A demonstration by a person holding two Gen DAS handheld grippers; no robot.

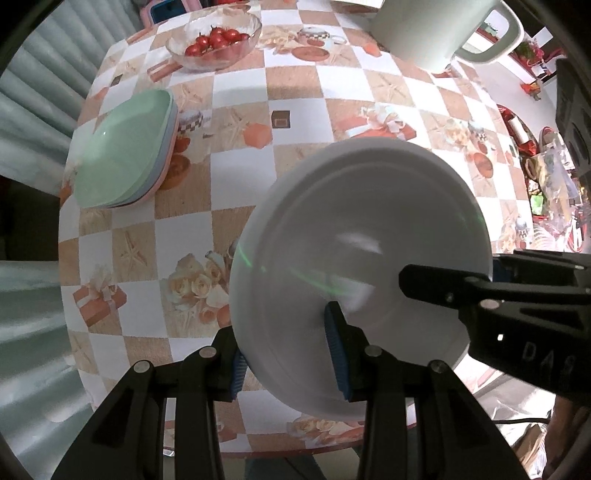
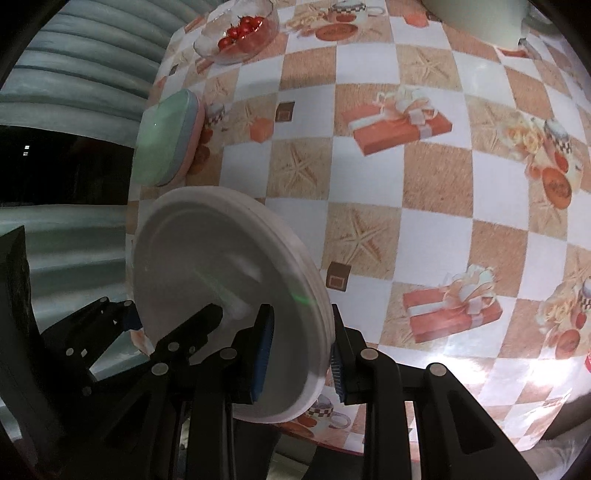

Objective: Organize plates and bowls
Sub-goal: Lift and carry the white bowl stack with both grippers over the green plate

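Both grippers grip one stack of white plates [image 1: 362,236] above the table [image 1: 295,110], one on each side of the rim. The stack is clear of the cloth, tilted, concave side toward the cams.

Left gripper [image 1: 288,350]: jaws nearly closed on the plates' near rim, one blue pad [image 1: 338,354] on the inner face, the other behind the outer edge. In the left wrist view the right gripper [image 1: 424,284] comes in from the right, one black finger lying across the inside of the stack.

Right wrist view: right gripper [image 2: 299,354] pinches the stack [image 2: 221,280] at its lower right rim, pads either side, jaws narrow. Several plate edges show layered there, so more than one plate; exact count unclear. The left gripper [image 2: 122,317] sits at the stack's far left edge.

Elsewhere on the table: a stack of pastel square plates [image 1: 125,147], green on top w/ blue and pink edges under it, near the left edge, well apart from the white stack. A glass bowl [image 1: 214,40] of tomatoes is at the far side. A white jug [image 1: 436,29] stands at the far right.
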